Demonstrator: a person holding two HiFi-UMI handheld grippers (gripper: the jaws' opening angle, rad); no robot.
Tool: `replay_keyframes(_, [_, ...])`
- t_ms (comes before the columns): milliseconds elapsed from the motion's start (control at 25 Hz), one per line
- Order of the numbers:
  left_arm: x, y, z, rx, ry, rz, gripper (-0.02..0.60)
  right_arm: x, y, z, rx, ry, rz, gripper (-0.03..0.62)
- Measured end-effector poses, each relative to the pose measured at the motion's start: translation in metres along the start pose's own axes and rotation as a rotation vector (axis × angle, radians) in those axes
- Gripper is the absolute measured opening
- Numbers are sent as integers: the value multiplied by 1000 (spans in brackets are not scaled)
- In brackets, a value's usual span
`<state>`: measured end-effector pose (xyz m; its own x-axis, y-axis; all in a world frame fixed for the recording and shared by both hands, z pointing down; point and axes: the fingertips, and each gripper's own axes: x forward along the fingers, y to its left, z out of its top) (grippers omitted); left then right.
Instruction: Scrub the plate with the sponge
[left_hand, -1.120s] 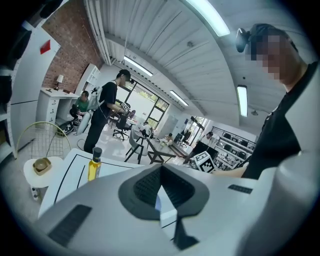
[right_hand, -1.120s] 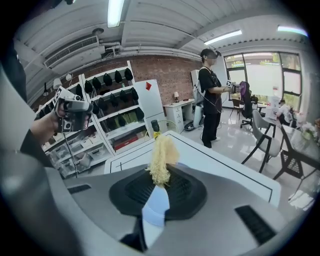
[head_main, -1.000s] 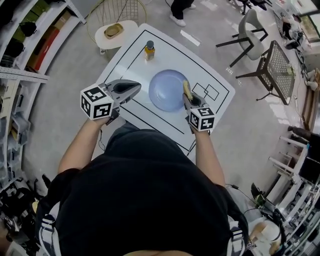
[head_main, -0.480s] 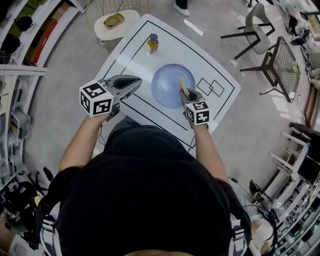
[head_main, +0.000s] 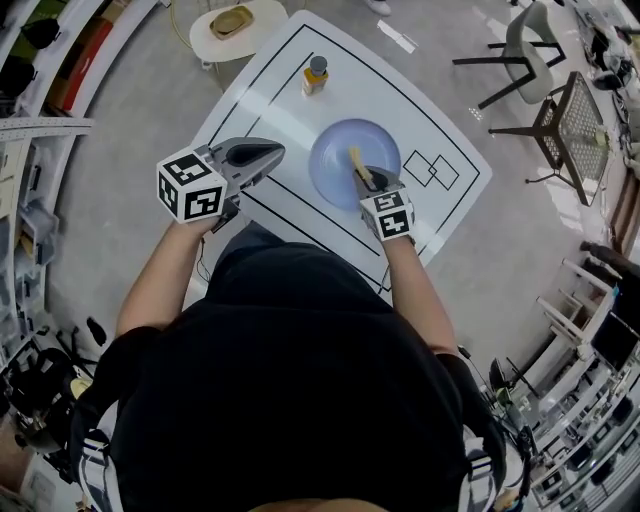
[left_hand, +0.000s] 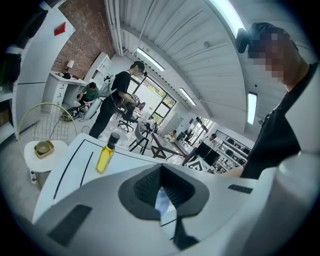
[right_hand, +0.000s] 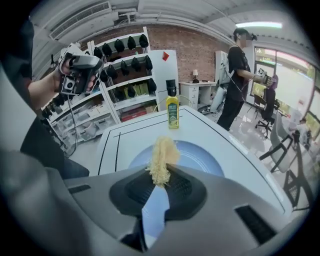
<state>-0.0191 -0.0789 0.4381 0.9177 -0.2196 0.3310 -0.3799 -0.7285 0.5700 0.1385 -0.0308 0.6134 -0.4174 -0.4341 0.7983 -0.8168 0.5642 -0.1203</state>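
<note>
Moved since 1 s ago: sponge (head_main: 355, 160), from R rim of plate (head_main: 332, 148) to abt its middle.
R gripper (head_main: 362, 178): jaws pinching yellow sponge, which sticks out past the tips, over the blue plate just ahead. Contact w/ plate can't be told.
L gripper (head_main: 272, 151): jaws pressed together, nothing btwn. Plate lies to its right, apart from it.
Bottle (head_main: 316, 75): yellow liquid, dark cap, upright. Sits beyond plate, ahead of R jaws. Label print too small to read.
Table (head_main: 270, 90): white, black outline markings, under both grippers.
</note>
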Motion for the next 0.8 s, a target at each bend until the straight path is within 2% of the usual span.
replay_keyframes(240, [-2, 16, -1, -24, 7, 2, 6, 24, 12, -4, -132, 74, 17, 44])
replay_keyframes(600, [-5, 35, -8, -57, 18, -1, 6, 56, 34, -11, -226, 140, 65, 44])
replay_keyframes(680, [-7, 40, -9, -65, 21, 1, 6, 62, 39, -14, -283, 165, 71, 44])
replay_keyframes(800, [-9, 46, -11, -76, 24, 3, 6, 71, 41, -23, -428, 218, 49, 44])
